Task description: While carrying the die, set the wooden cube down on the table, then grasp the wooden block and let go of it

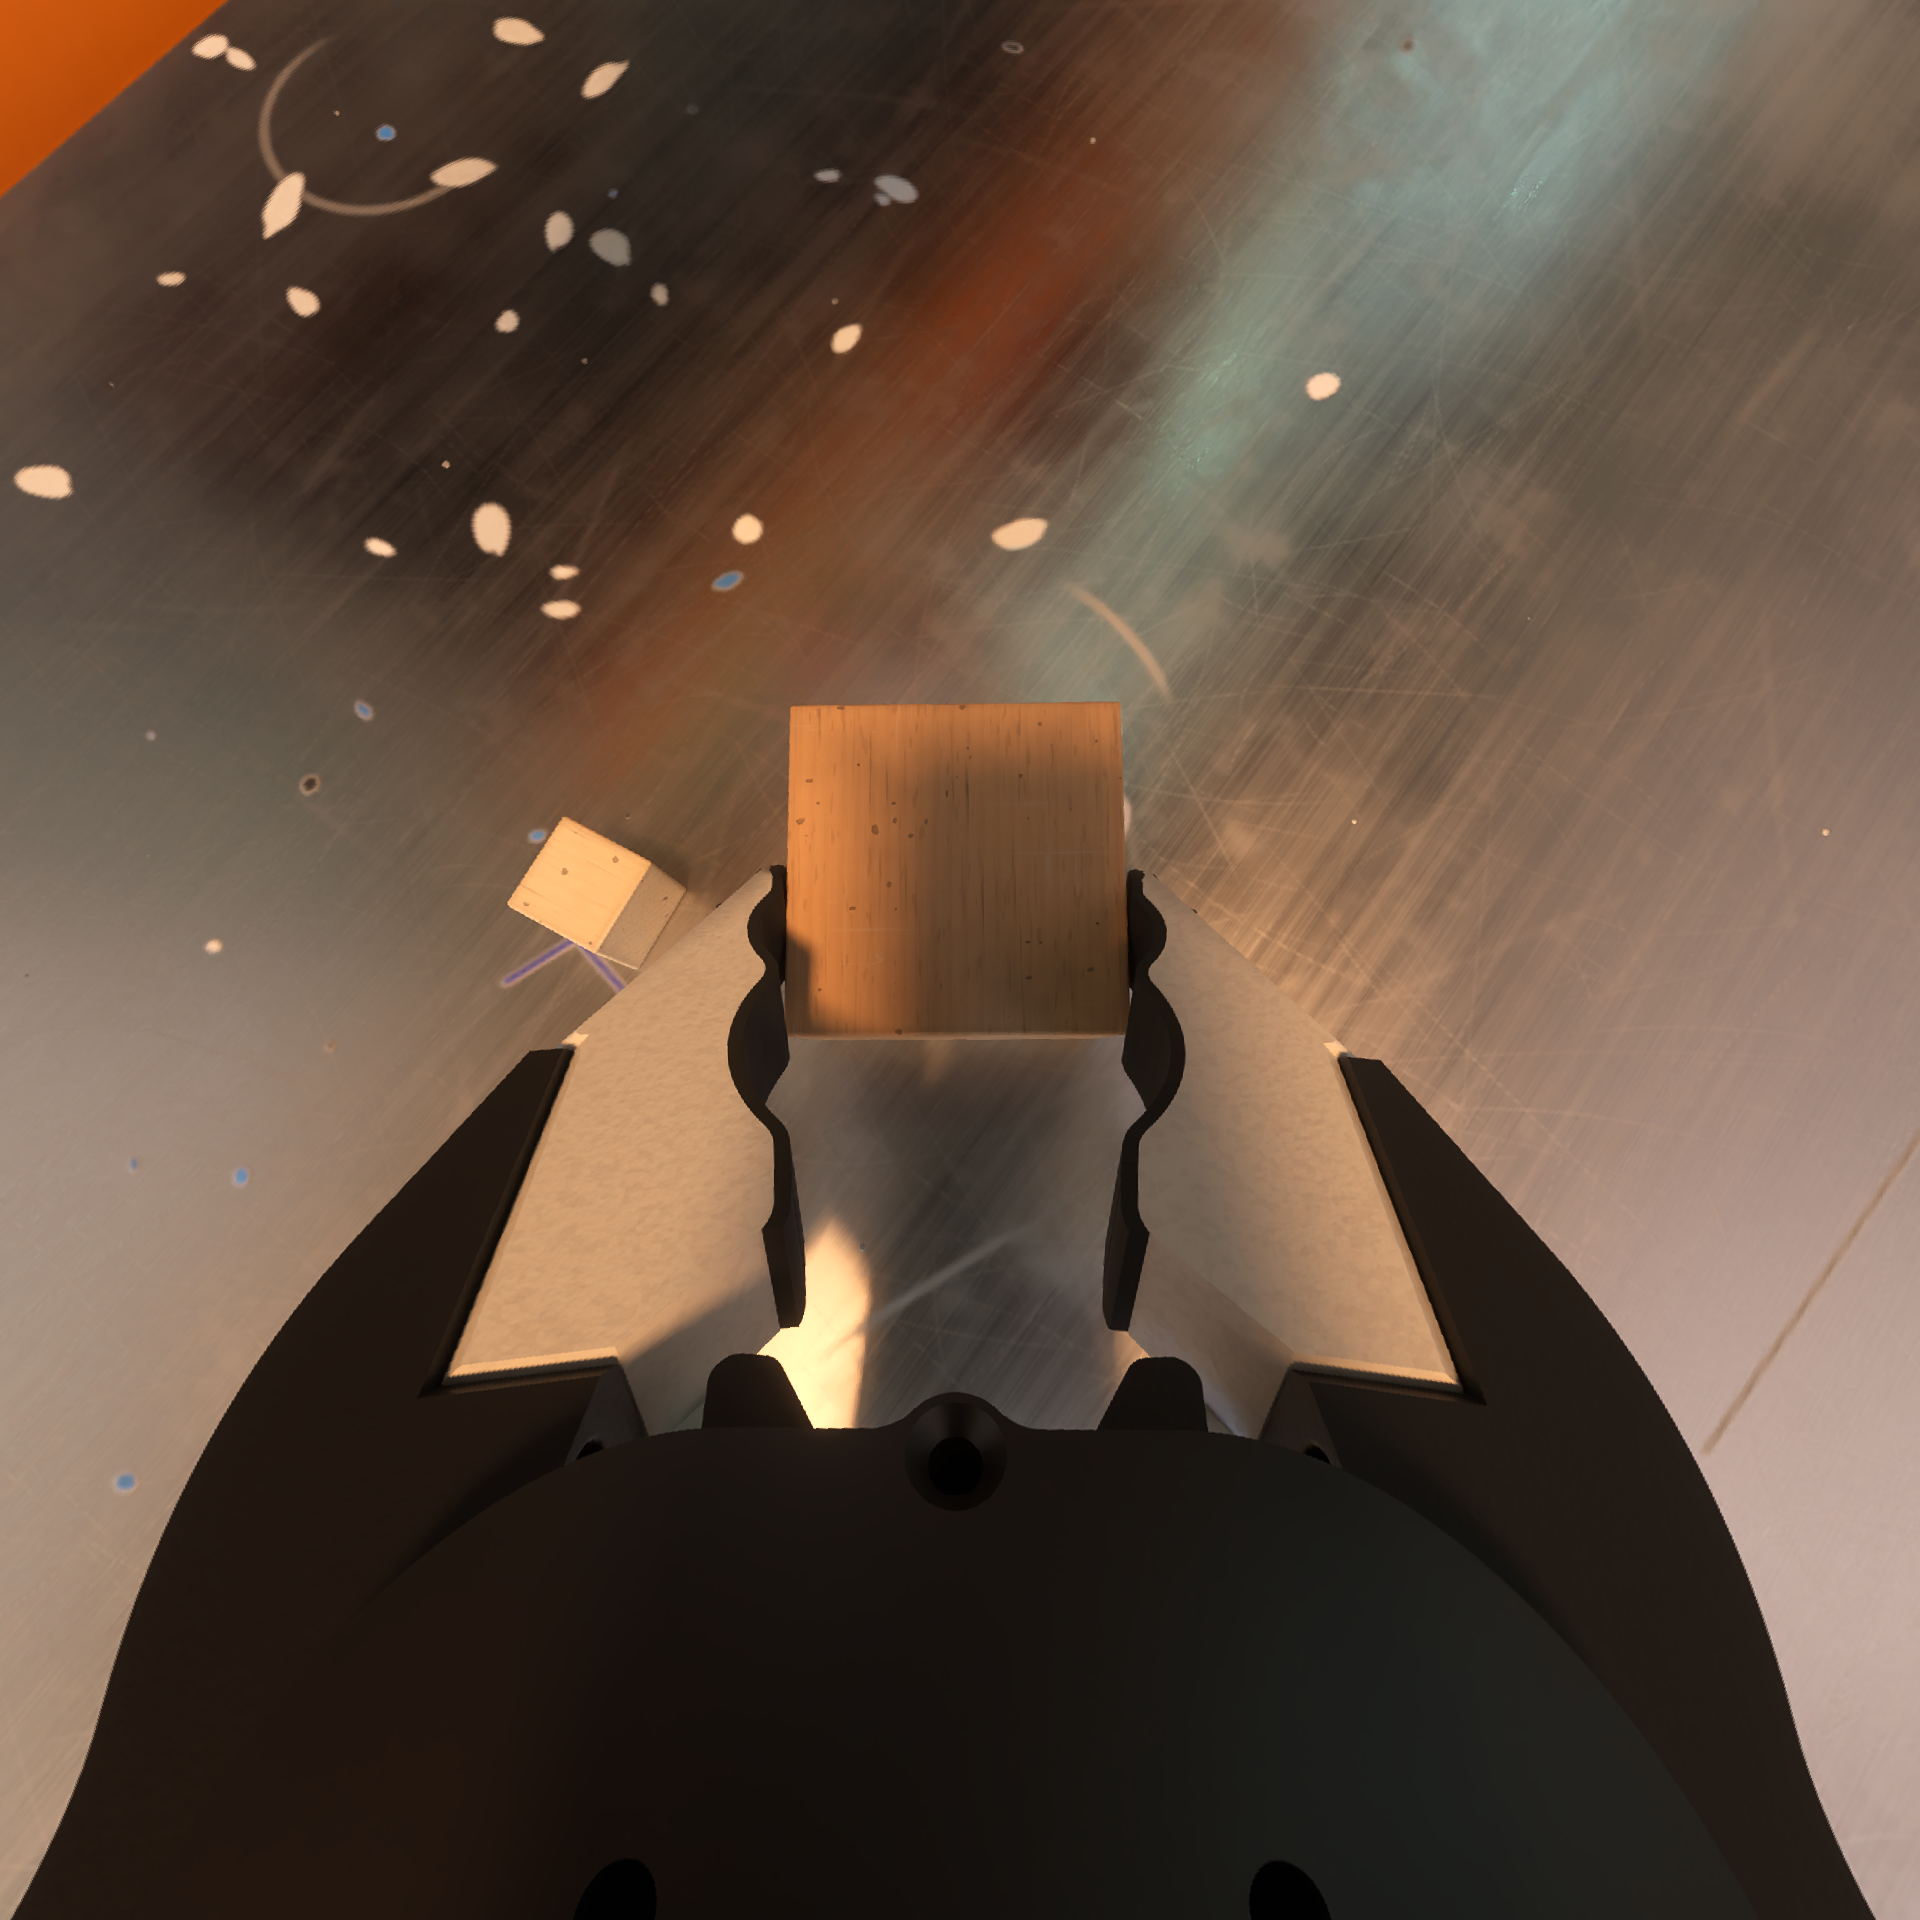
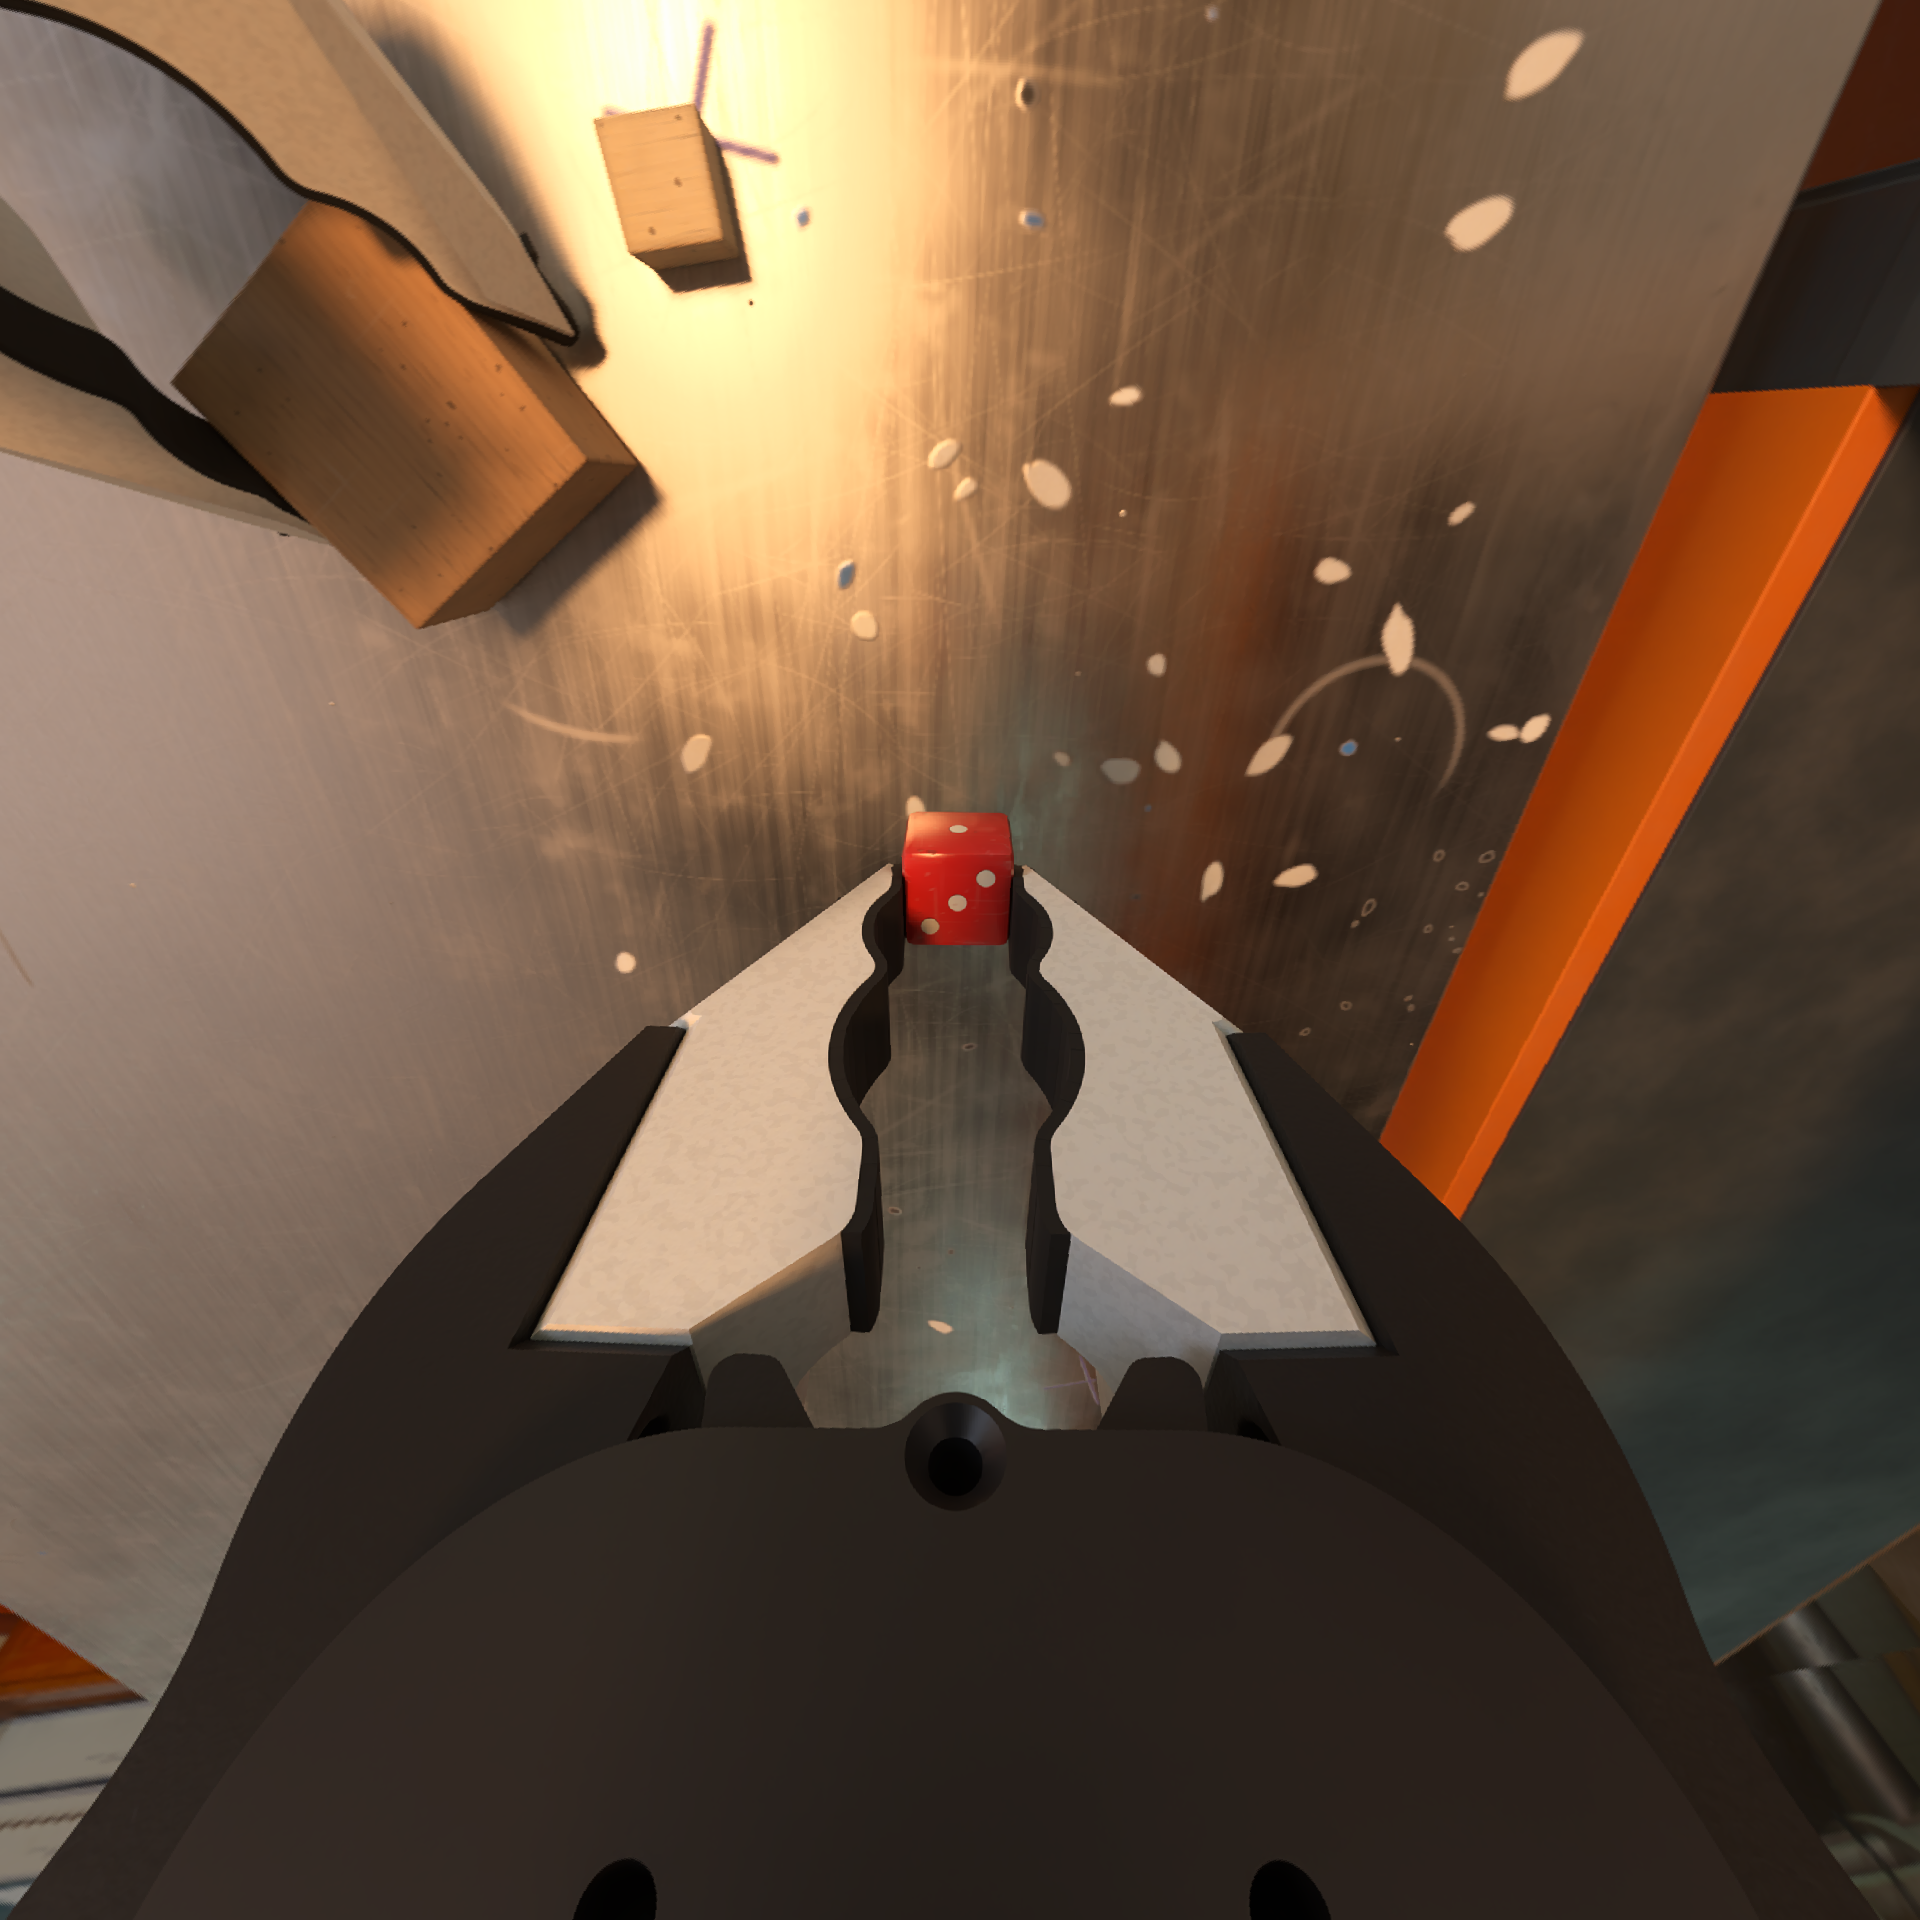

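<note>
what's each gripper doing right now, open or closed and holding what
Left gripper: closed on the wooden block, which sits on the table.
Right gripper: closed on the red die.

Workshop-like spot: scratched, paint-flecked metal table (image 1: 1455, 520) (orange beam (image 2: 1662, 779) alongside).

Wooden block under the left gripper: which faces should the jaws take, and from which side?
Grip the wooden block across its two narrower parallel side faces, coming straight down from above, as the left gripper already stands, with the jaws at its flanks. The block lies flat on the table, so its broad top offers no purchase. The small wooden cube sits clear, off to one side.
</note>
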{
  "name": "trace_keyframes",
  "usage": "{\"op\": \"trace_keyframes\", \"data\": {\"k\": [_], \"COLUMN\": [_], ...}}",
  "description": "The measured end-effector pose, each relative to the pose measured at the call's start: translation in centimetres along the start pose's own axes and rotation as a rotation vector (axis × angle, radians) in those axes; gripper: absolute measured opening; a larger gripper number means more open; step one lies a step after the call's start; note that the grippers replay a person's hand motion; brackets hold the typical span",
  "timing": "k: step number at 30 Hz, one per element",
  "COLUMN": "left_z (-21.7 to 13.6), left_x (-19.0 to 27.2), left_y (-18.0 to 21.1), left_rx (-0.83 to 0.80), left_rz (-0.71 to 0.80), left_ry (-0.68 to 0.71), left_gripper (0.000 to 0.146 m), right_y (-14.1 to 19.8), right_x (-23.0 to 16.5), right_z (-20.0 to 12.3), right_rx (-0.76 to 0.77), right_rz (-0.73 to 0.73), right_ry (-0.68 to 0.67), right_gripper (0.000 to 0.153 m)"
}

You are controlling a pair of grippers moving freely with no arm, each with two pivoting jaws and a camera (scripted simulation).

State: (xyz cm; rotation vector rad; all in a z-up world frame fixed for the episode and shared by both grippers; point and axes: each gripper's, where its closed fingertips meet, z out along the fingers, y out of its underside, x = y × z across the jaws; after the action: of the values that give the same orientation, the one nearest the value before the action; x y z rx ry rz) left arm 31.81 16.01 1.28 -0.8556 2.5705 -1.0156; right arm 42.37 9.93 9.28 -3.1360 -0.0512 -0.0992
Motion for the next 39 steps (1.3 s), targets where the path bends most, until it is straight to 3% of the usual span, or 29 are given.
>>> {"op": "trace_keyframes", "data": {"k": [7, 27, 39], "left_z": [0.0, -0.1, -0.1], "left_x": [0.0, 0.1, 0.1], "left_y": [0.0, 0.1, 0.1], "left_rx": [-0.002, -0.005, -0.005], "left_rz": [-0.002, 0.003, 0.0], "left_ry": [-0.002, 0.002, 0.001], "left_gripper": [0.064, 0.064, 0.064], "right_y": [0.3, 3.2, 3.1], "right_x": [-0.3, 4.0, 1.6], "right_z": [0.0, 0.2, 0.1], "right_rx": [0.019, -0.031, -0.028], "right_rz": [0.011, 0.093, 0.063], "right_ry": [0.003, 0.012, 0.006], "right_gripper": [0.019, 0.019, 0.019]}}
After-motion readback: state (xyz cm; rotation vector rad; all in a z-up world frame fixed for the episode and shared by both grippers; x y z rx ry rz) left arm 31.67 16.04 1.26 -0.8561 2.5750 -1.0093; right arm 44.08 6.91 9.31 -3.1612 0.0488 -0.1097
